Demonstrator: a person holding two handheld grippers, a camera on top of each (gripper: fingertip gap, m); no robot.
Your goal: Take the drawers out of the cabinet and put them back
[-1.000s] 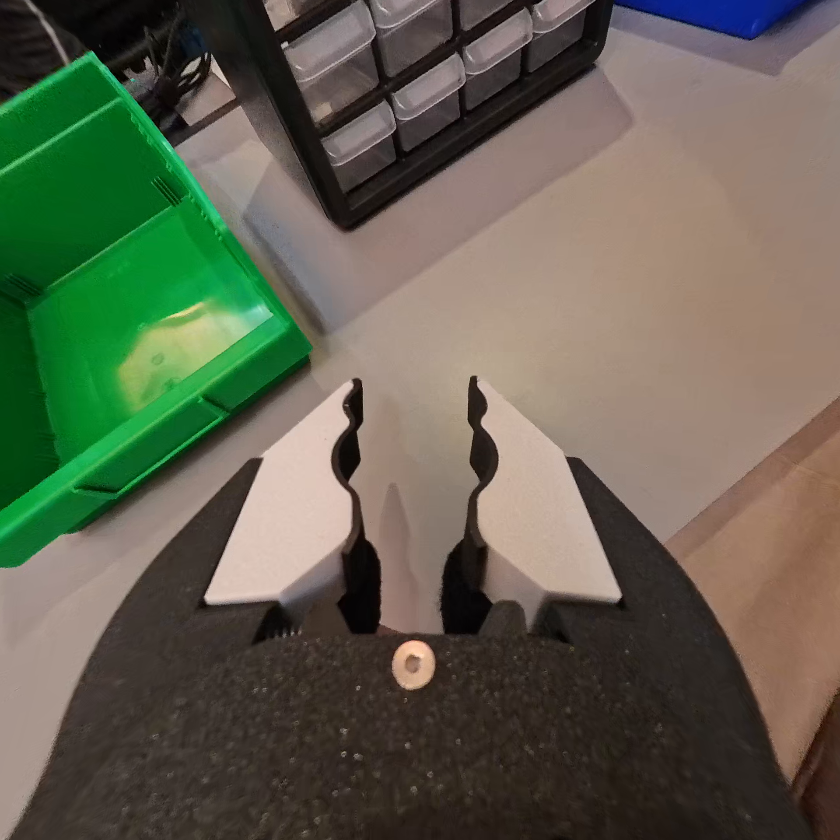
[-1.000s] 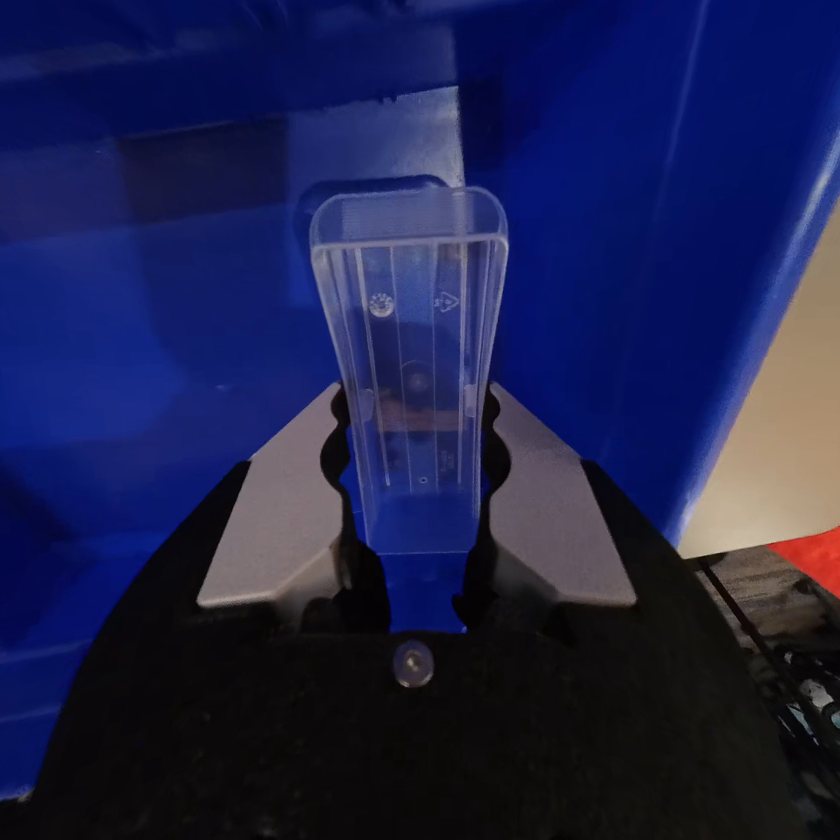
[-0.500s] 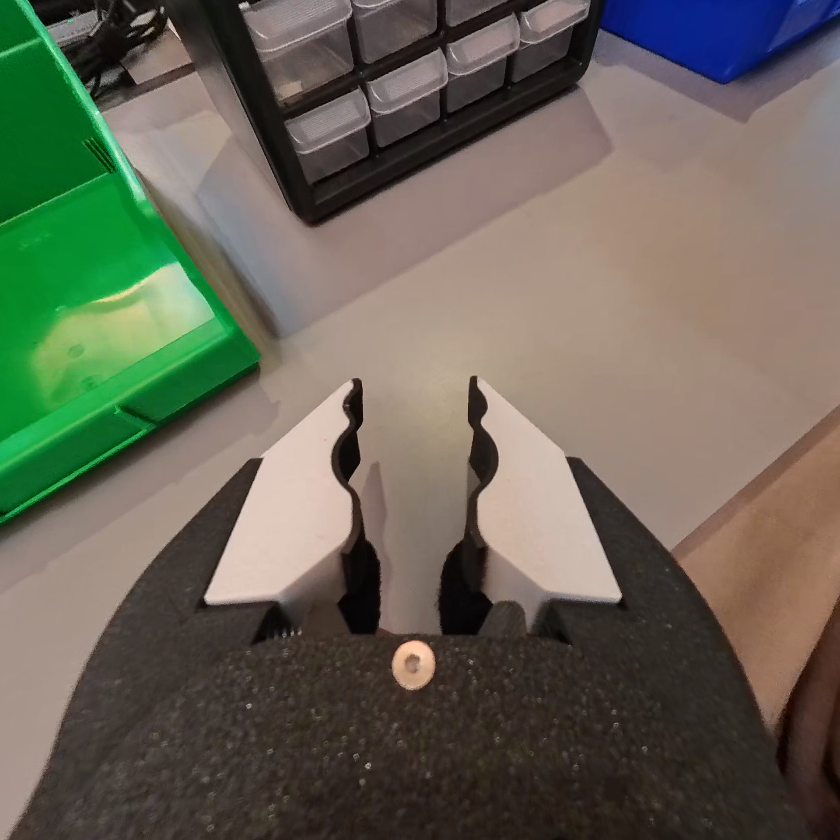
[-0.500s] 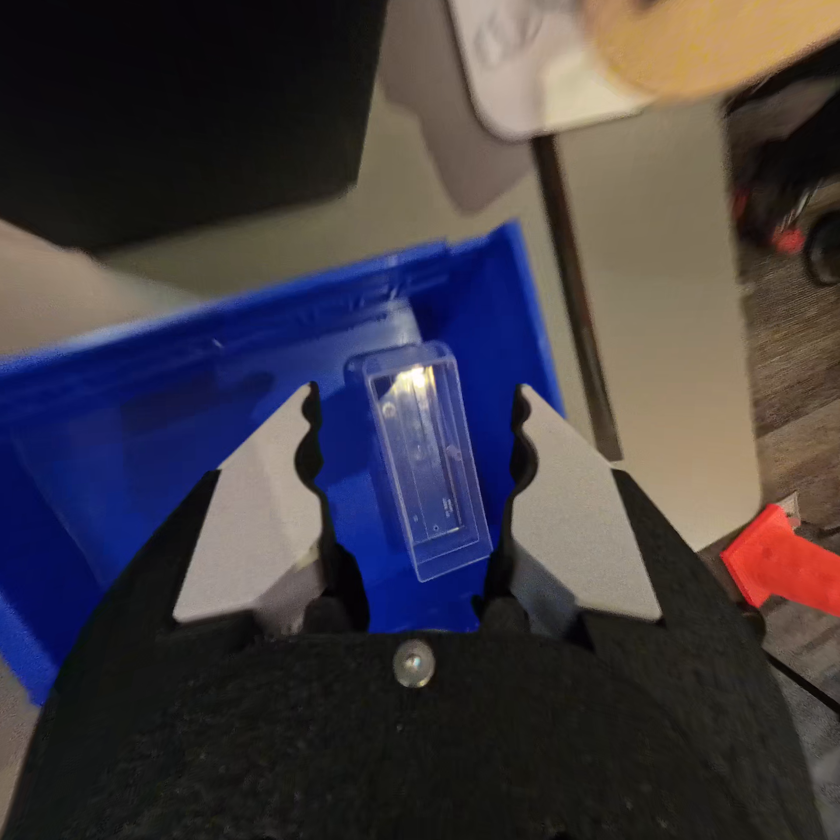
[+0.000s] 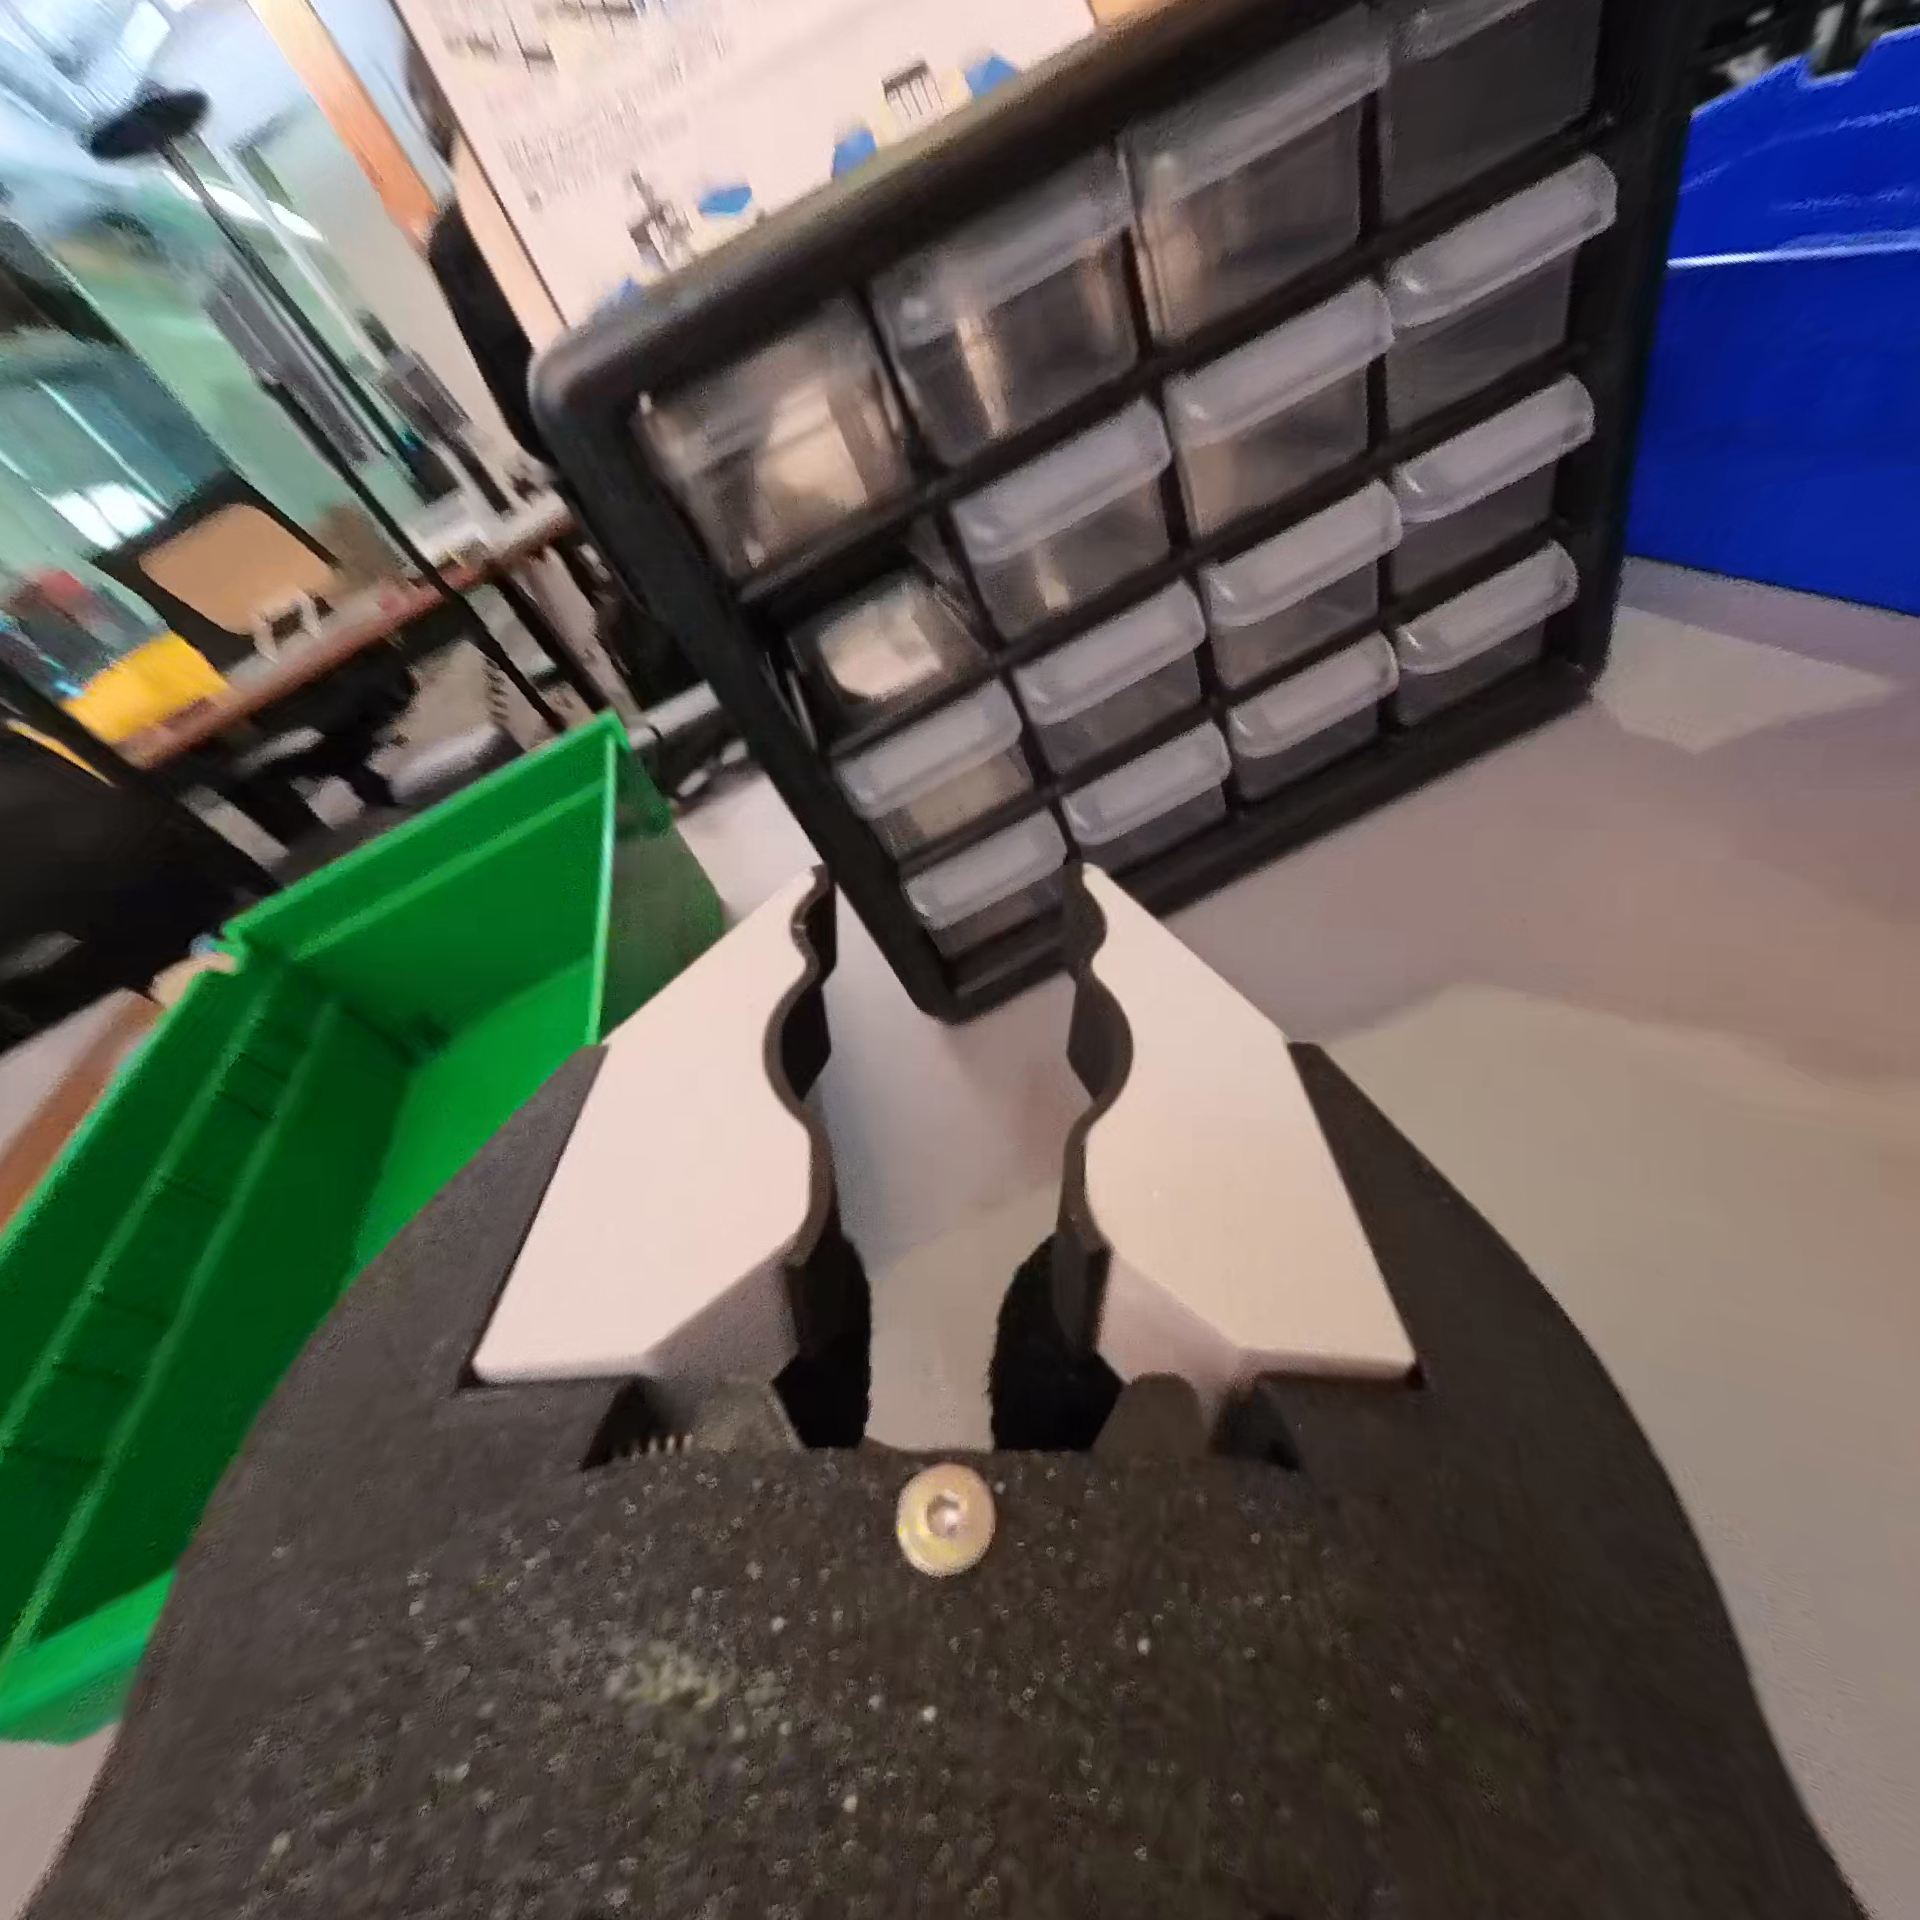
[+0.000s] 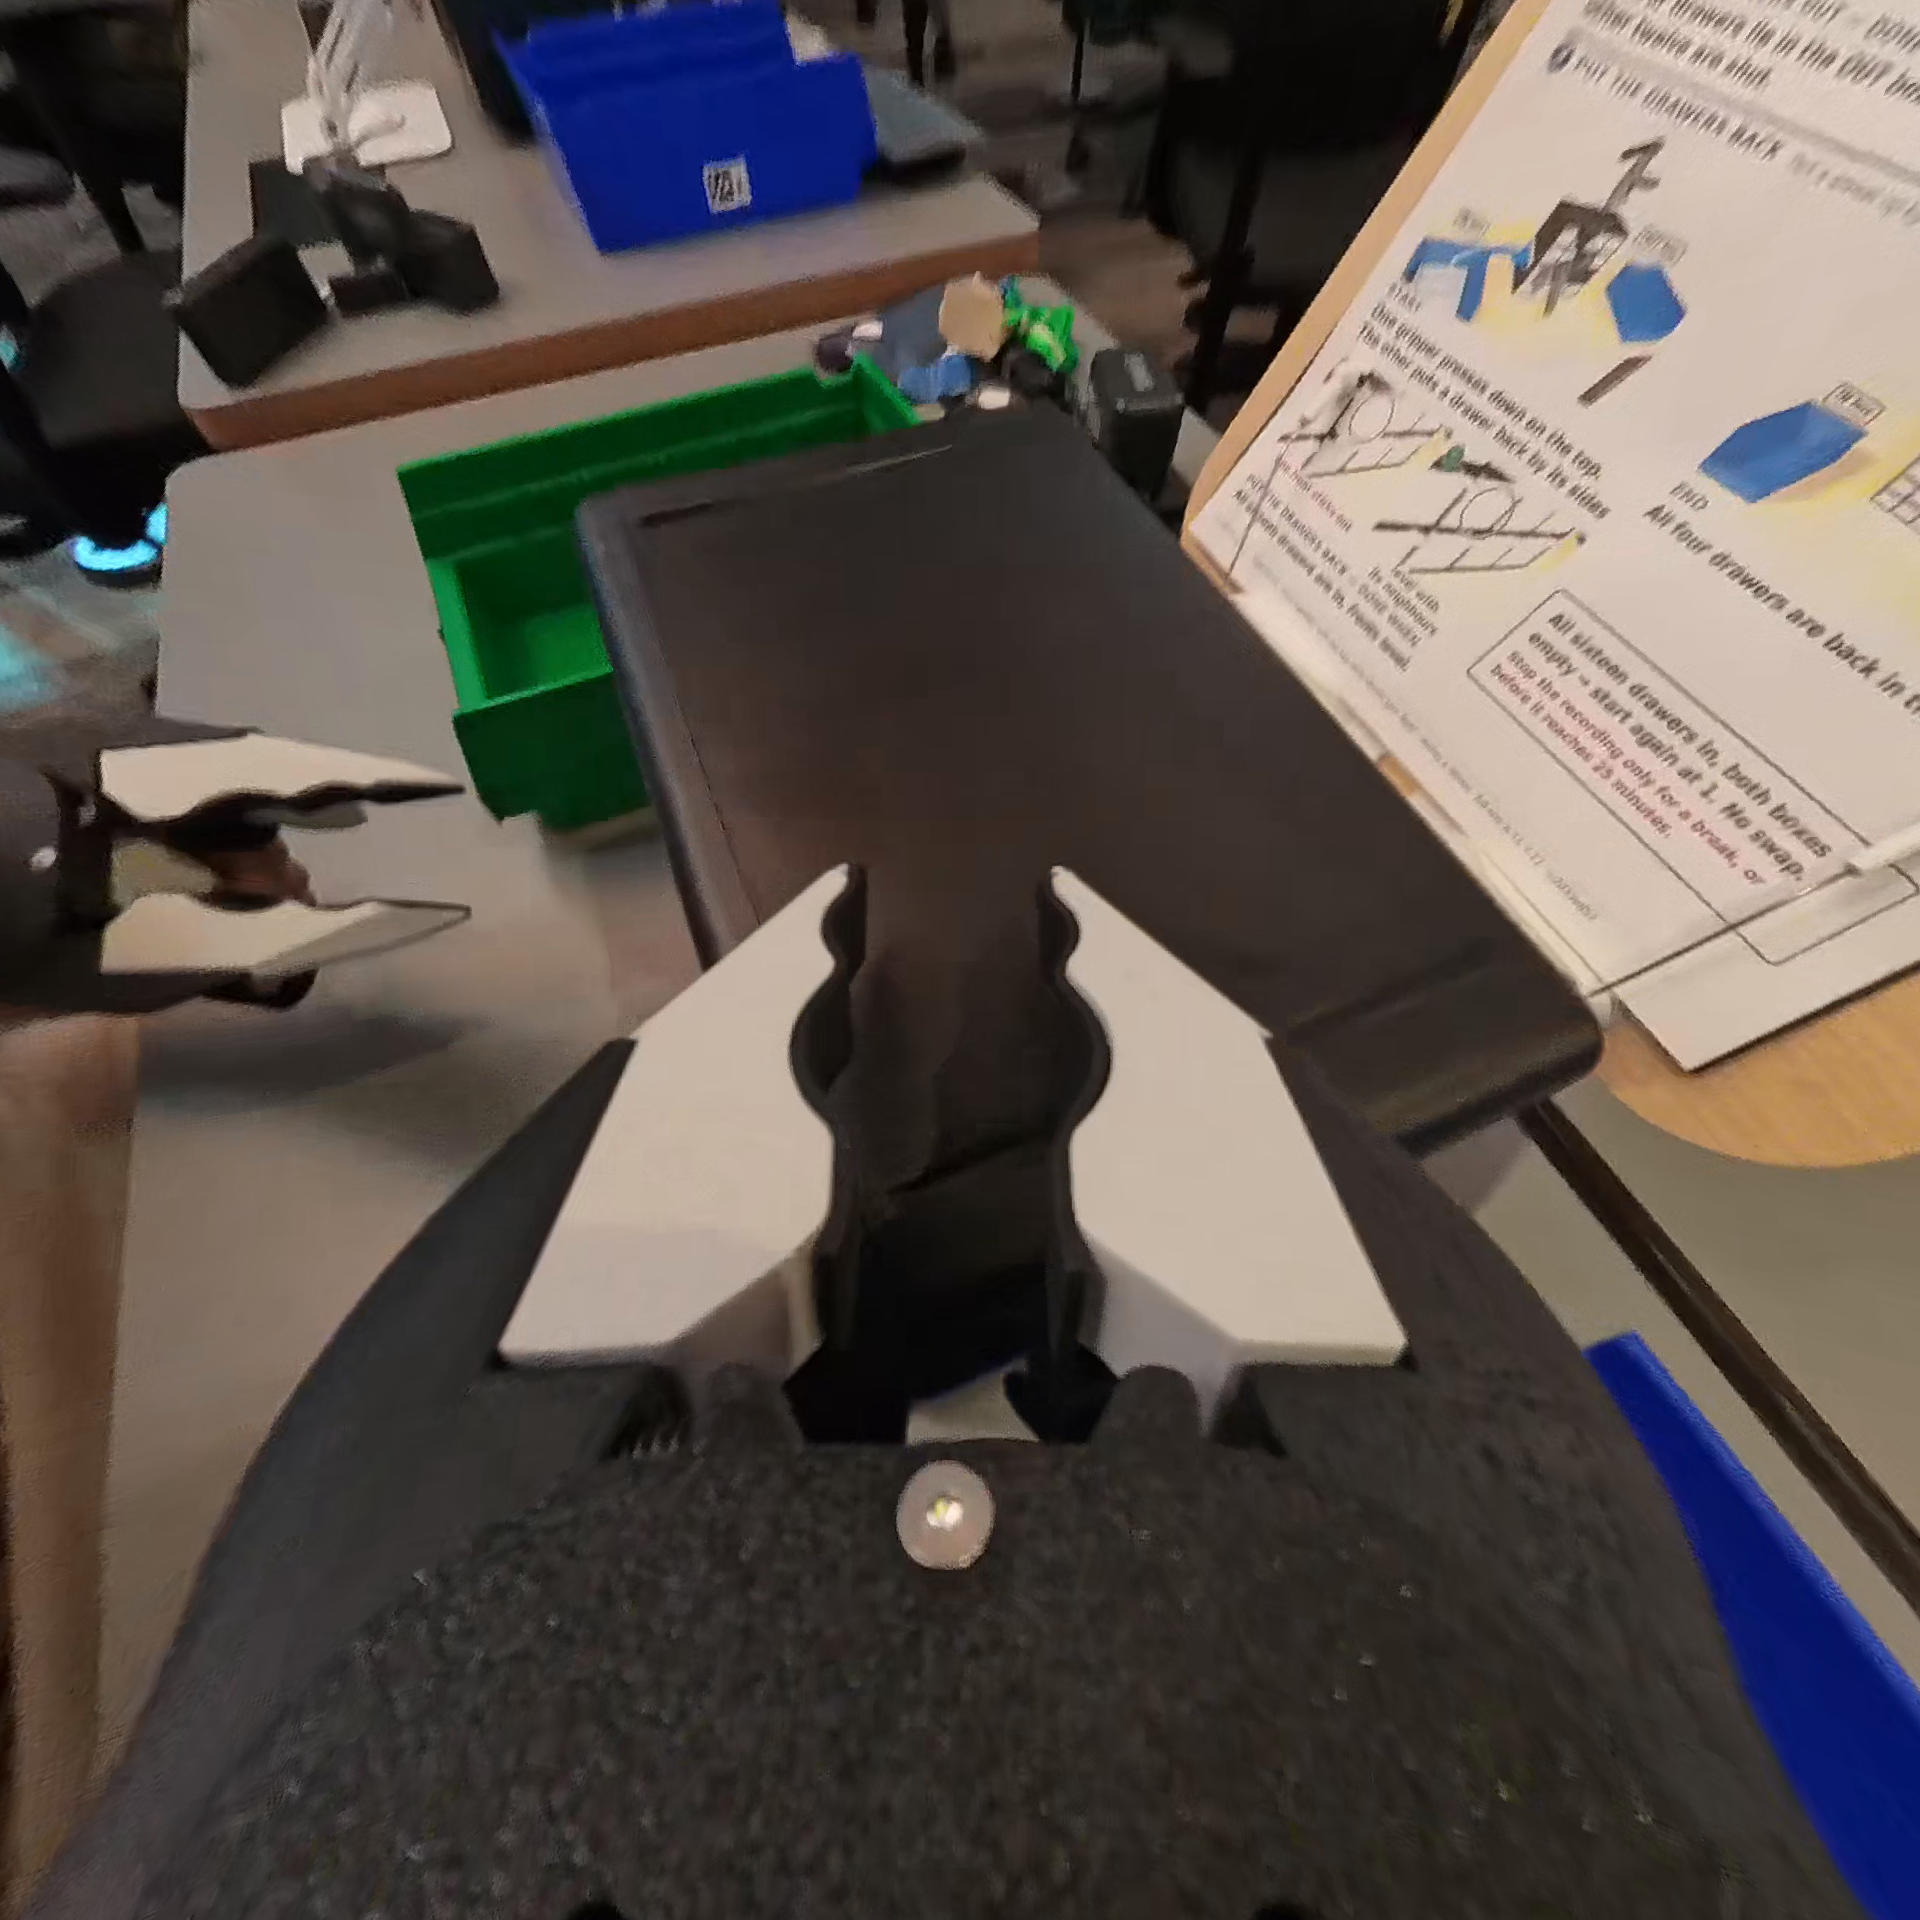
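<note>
the black cabinet [image 5: 1091, 499] stands on the grey table [image 5: 1558, 1143], its front a grid of clear drawers [image 5: 1060, 525]. one slot in the left column, second row down, looks without a drawer front; the blur leaves that unsure. in the right wrist view the cabinet [image 6: 997, 707] shows from above as a plain dark top.

the left gripper [image 5: 948, 914] is in front of the cabinet's lower left corner, apart from it, jaws spread with nothing between them. in the right wrist view it [image 6: 457, 852] shows to the left of the cabinet, off the table.

the right gripper [image 6: 951, 883] hangs over the cabinet top near its front edge, jaws parted and empty.

a green bin [image 5: 312, 1122] sits just left of the cabinet. a blue bin [image 5: 1797, 343] stands to the cabinet's right. a printed instruction sheet [image 6: 1621, 468] is propped behind the cabinet.
</note>
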